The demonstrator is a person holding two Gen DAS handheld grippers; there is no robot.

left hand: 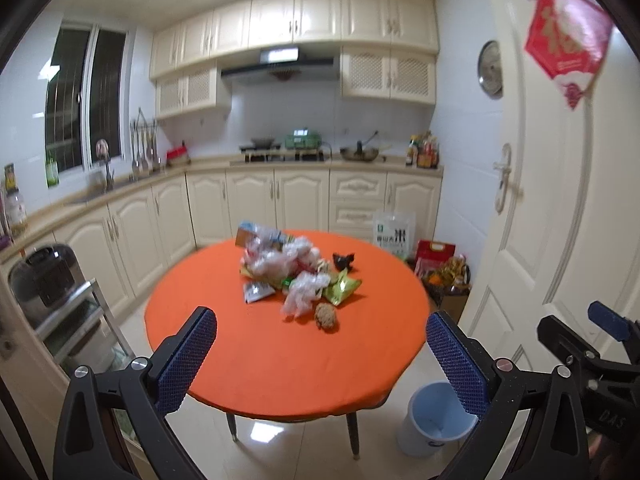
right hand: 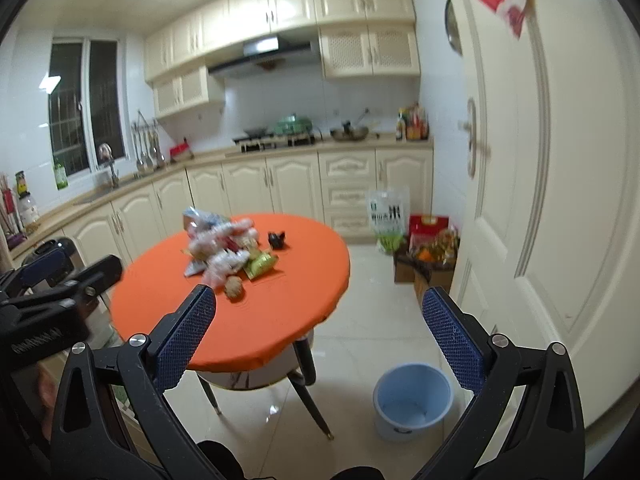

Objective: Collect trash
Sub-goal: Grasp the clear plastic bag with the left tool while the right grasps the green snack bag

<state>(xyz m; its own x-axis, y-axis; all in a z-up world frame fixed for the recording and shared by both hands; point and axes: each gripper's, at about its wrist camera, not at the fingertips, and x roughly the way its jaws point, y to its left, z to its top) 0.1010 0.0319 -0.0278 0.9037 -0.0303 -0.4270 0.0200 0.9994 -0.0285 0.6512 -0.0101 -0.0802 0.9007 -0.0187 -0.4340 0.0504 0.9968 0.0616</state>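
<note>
A pile of trash point(left hand: 296, 272) lies mid-table on the round orange table point(left hand: 260, 360): crumpled clear plastic bags, a green wrapper point(left hand: 342, 286), a brown crumpled ball point(left hand: 326, 316) and a small dark object point(left hand: 344, 260). My left gripper point(left hand: 320, 340) is open and empty, held back from the table's near edge. A light blue bin point(left hand: 436, 416) stands on the floor at the table's right. In the right wrist view the trash pile point(right hand: 224, 248) sits on the table point(right hand: 248, 328), the bin point(right hand: 412, 400) is below right, and my right gripper point(right hand: 318, 308) is open and empty.
A white door point(left hand: 560, 200) fills the right side. A rice bag point(left hand: 394, 236) and boxes of goods point(left hand: 444, 276) sit on the floor by it. Cream cabinets line the back and left walls. A metal rack with a cooker point(left hand: 44, 280) stands at left.
</note>
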